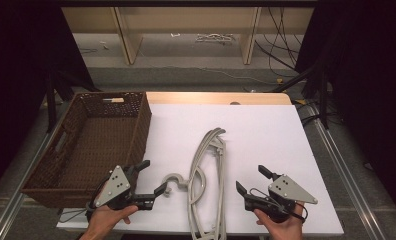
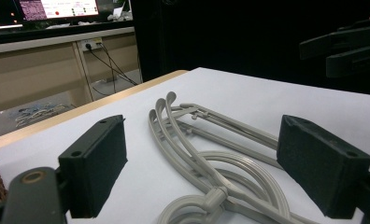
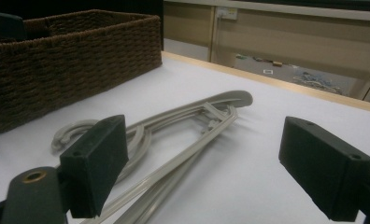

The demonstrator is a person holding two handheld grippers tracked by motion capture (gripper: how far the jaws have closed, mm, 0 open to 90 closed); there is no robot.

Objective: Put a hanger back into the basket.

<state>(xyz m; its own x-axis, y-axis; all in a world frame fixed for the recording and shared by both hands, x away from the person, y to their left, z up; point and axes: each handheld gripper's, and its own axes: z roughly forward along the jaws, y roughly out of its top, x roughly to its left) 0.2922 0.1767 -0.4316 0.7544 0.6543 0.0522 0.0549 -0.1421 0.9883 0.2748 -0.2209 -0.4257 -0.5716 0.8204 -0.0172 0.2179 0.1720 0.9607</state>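
We see a white-topped desk [image 1: 266, 135] with a light wooden strip along its far edge. Near its middle lies a small stack of grey plastic clothes hangers [image 1: 206, 180], laid flat one on another, their hooks [image 1: 175, 181] curling toward our left and their long arms running from the far part of the desk down to its near edge. A dark brown woven basket [image 1: 136, 135] stands on the desk's left side, just beside the hangers but apart from them; a small pale object [image 1: 114, 100] lies at its far end, too small for us to identify.

The left hand-held gripper [image 1: 153, 177] is held low at the near left, its jaws spread wide apart and empty, the nearer jaw tip close to the hangers' hooks; we cannot tell whether it touches them. In the left gripper view the hangers [image 2: 211, 158] lie between and beyond the two black pads [image 2: 96, 165].

The right hand-held gripper [image 1: 252, 179] is held at the near right, to the right of the hangers and clear of them, jaws likewise apart and holding nothing. In the right gripper view we look past its pads [image 3: 99, 161] across the hangers [image 3: 188, 135] to the basket [image 3: 80, 56].

We can read no brand, label or writing on the hangers, basket or grippers. A lit monitor [image 2: 57, 8] at the top of the left gripper view shows text too blurred to read.
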